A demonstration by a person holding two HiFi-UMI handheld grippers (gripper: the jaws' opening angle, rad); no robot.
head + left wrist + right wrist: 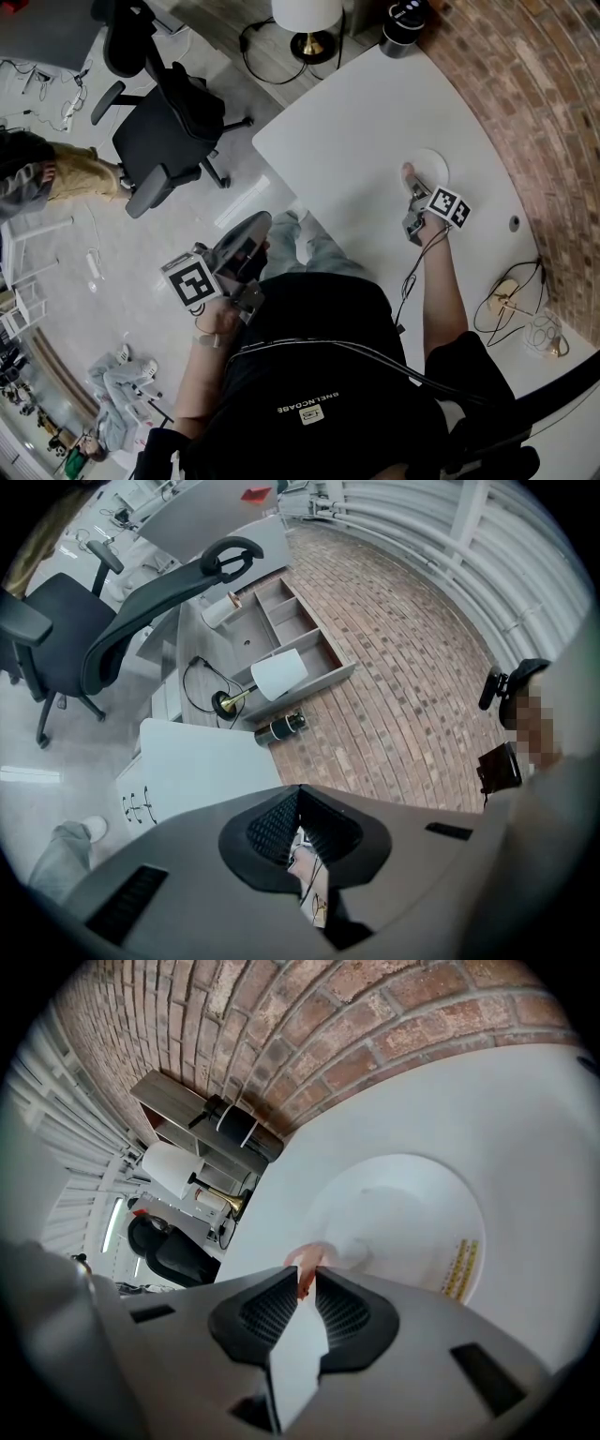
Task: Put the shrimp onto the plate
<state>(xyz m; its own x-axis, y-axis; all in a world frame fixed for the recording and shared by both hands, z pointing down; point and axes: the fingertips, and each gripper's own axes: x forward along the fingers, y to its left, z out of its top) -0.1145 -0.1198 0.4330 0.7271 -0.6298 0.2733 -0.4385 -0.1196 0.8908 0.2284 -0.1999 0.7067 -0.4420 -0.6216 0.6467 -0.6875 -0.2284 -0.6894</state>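
Note:
The pink shrimp (305, 1258) sticks out from the tips of my right gripper (307, 1274), which is shut on it. It hangs at the near rim of the round white plate (412, 1213), just above it. In the head view the plate (436, 161) lies on the white table (347, 131), with the shrimp (409, 173) and my right gripper (412, 190) at its left edge. My left gripper (261, 223) is held off the table's left side, over the floor. Its jaws are shut with nothing between them, and they point at the brick wall (394, 658).
A brick wall (544, 103) borders the table on the right. A lamp (307, 19) and a black cylinder (403, 23) stand at the table's far end. Cables and a small device (506, 298) lie near the right edge. A black office chair (159, 122) stands on the floor to the left.

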